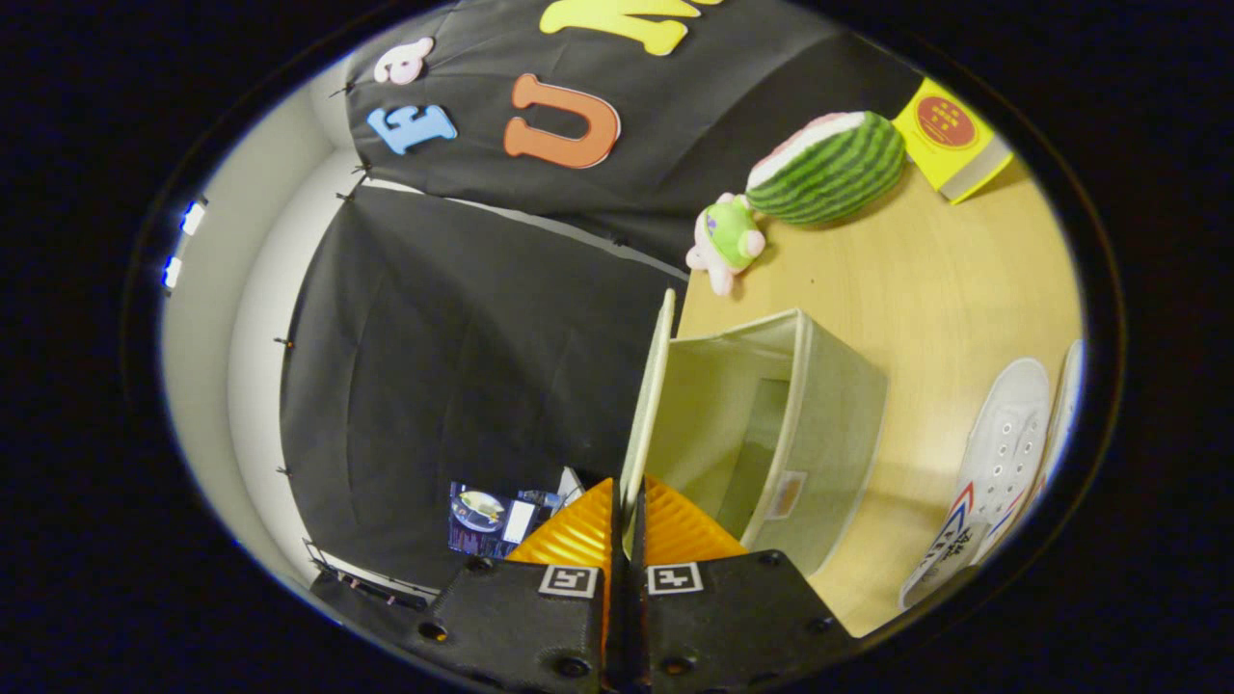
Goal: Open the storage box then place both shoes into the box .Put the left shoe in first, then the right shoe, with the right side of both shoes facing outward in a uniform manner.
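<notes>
Spreading widest is the pale wooden tabletop (925, 289), and on it stands the beige fabric storage box (829, 405), open, its flat lid (648, 395) raised edge-on. The gripper (627, 525) has its orange ridged fingers (576, 530) pressed together on the lid's lower edge. A white canvas shoe (993, 463) lies near the box, well apart from a striped watermelon plush (834, 169), yellow book (950, 135) and small green-and-pink toy (730, 239).
</notes>
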Motion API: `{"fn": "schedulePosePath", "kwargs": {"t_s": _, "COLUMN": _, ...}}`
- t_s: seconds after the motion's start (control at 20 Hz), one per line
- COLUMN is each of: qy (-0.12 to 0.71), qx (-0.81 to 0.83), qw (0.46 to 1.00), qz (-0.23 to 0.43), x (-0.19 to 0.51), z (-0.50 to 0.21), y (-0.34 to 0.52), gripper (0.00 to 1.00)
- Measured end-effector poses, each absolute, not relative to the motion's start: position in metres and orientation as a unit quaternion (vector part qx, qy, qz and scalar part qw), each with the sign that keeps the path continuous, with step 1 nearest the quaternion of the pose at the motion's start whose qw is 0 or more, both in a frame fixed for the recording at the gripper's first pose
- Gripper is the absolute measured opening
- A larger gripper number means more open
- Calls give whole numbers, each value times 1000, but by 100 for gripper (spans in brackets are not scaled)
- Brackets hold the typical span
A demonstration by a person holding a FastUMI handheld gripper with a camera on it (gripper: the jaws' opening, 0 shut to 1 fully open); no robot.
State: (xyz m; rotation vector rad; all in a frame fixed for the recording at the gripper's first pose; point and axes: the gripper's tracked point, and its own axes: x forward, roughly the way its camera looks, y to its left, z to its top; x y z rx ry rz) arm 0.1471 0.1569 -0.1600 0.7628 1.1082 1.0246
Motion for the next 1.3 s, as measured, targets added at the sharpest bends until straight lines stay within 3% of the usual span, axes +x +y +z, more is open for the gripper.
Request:
{"fn": "schedulePosePath", "kwargs": {"t_s": 0.4, "qy": 475, "qx": 299, "qw": 705, "qz": 433, "x": 139, "z": -102, "y": 237, "gripper": 5}}
{"fn": "schedulePosePath", "kwargs": {"t_s": 0.75, "qy": 471, "qx": 288, "qw": 699, "qz": 454, "x": 117, "z": -83, "y": 341, "gripper": 9}}
{"fn": "schedulePosePath", "kwargs": {"t_s": 0.85, "qy": 486, "qx": 270, "qw": 689, "qz": 464, "x": 102, "z": -91, "y": 363, "gripper": 39}}
{"fn": "schedulePosePath", "kwargs": {"t_s": 1.05, "qy": 454, "qx": 209, "qw": 725, "qz": 473, "x": 96, "z": -105, "y": 370, "gripper": 100}}
{"fn": "schedulePosePath", "kwargs": {"t_s": 1.3, "qy": 462, "qx": 211, "qw": 746, "qz": 432, "x": 103, "z": -107, "y": 342, "gripper": 100}}
